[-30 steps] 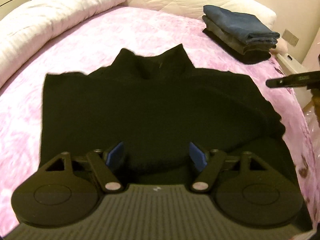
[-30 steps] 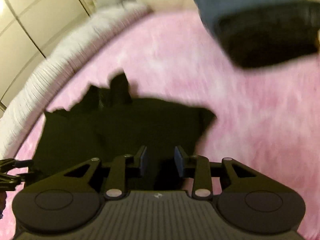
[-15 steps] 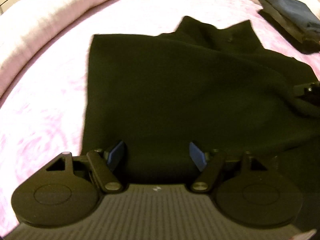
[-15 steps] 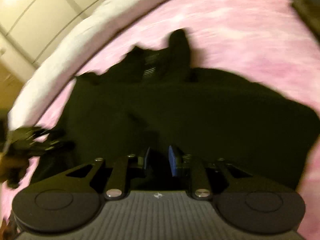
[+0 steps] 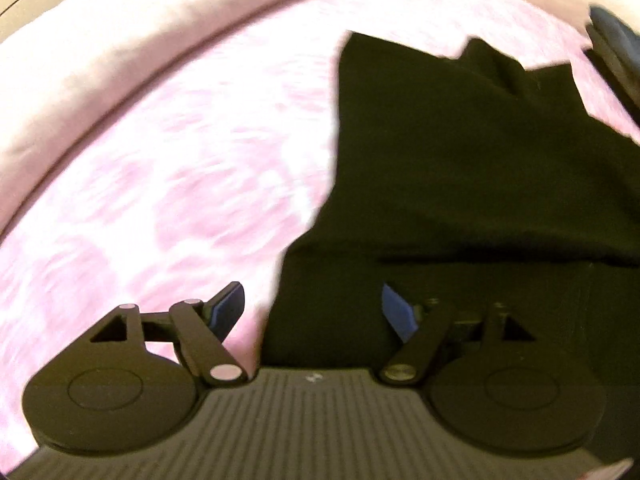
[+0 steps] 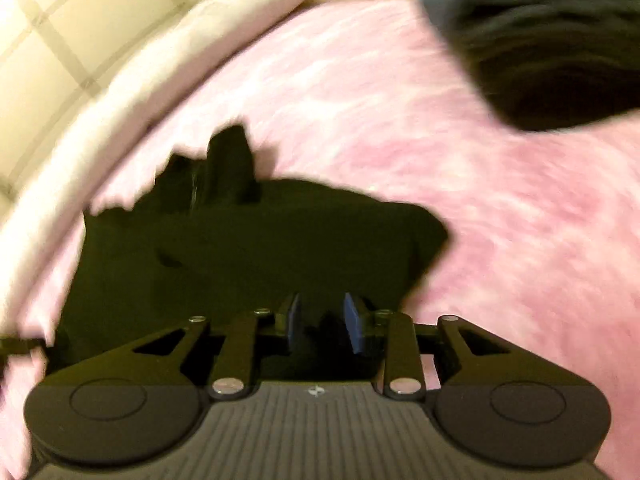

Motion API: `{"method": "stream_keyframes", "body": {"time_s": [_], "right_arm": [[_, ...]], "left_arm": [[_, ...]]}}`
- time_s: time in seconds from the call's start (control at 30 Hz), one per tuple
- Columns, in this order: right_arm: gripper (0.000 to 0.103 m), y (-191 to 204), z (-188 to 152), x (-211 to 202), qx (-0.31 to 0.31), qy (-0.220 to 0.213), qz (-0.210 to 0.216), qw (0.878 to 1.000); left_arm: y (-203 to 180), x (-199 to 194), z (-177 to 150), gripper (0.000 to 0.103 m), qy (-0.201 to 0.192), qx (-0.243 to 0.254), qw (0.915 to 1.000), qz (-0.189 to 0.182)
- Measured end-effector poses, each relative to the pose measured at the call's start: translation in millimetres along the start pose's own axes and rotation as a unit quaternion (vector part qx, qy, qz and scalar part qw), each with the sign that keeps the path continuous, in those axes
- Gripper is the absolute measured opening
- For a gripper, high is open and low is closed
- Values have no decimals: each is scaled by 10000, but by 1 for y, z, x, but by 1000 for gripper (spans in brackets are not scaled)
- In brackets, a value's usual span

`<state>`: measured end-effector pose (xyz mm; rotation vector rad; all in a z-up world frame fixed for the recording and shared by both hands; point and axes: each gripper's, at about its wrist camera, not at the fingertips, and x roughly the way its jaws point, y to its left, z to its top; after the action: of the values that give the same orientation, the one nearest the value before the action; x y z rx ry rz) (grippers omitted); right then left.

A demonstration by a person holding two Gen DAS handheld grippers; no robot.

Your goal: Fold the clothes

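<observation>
The left gripper (image 5: 312, 312) stood wide open, its jaws having just opened further, straddling the left edge of the black knit sweater (image 5: 460, 168), which lay flat on the pink mottled bedspread (image 5: 180, 168). The right gripper (image 6: 320, 320), its narrow jaws having just opened further, stood over the sweater's near edge; whether its pads pressed fabric could not be told. A stack of folded dark clothes (image 6: 540, 48) lay well apart at the far right.

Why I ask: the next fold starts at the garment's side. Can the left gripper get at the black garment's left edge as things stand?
Probably yes. The left gripper stands open astride the black garment's left edge, with only bare pink bedspread beside it and nothing in the way.
</observation>
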<state>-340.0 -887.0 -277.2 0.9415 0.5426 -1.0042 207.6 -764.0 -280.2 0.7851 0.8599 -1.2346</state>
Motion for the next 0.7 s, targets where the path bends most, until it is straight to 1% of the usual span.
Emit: {"method": "stream_keyframes", "body": {"time_s": [0.07, 0.1, 0.13, 0.17, 0.27, 0.33, 0.43, 0.47, 0.5, 0.53, 0.57, 0.6, 0.63, 0.7], "right_arm": [[32, 0, -7, -23, 60, -26, 26, 10000], [35, 3, -14, -35, 60, -7, 41, 10000], [42, 7, -26, -46, 80, 87, 42, 9999], [44, 12, -37, -56, 99, 182, 43, 9998], [45, 25, -70, -88, 163, 468, 42, 9988], [49, 36, -98, -105, 268, 693, -20, 9972], [57, 53, -139, -134, 382, 845, -40, 9957], [58, 59, -151, -143, 404, 890, -45, 9952], [58, 66, -161, -150, 414, 944, -50, 9947], [62, 74, -169, -156, 421, 1002, -55, 9941], [65, 81, -176, -163, 406, 1082, -67, 9933], [72, 89, -183, -170, 383, 1159, -78, 9925], [74, 98, -189, -177, 313, 1211, -90, 9921], [78, 112, -199, -189, 58, 1284, -31, 9917]], "left_arm": [[11, -21, -16, 72, -21, -107, 9999, 27], [16, -31, -25, 73, -13, -141, 9999, 40], [20, -40, -35, 73, 9, -186, 9998, 21], [23, -48, -45, 73, 31, -231, 9997, 2], [31, -72, -76, 77, 137, -419, 9989, -141], [31, -83, -92, 80, 175, -471, 9985, -234], [29, -106, -119, 81, 274, -364, 9983, -354], [28, -114, -127, 81, 314, -314, 9982, -396], [26, -120, -134, 85, 337, -259, 9983, -403], [23, -127, -140, 89, 360, -204, 9983, -410], [21, -134, -147, 90, 383, -149, 9983, -417], [19, -140, -153, 92, 405, -93, 9982, -424], [17, -147, -160, 93, 428, -39, 9981, -431], [16, -156, -172, 95, 519, -117, 9974, -486]]}}
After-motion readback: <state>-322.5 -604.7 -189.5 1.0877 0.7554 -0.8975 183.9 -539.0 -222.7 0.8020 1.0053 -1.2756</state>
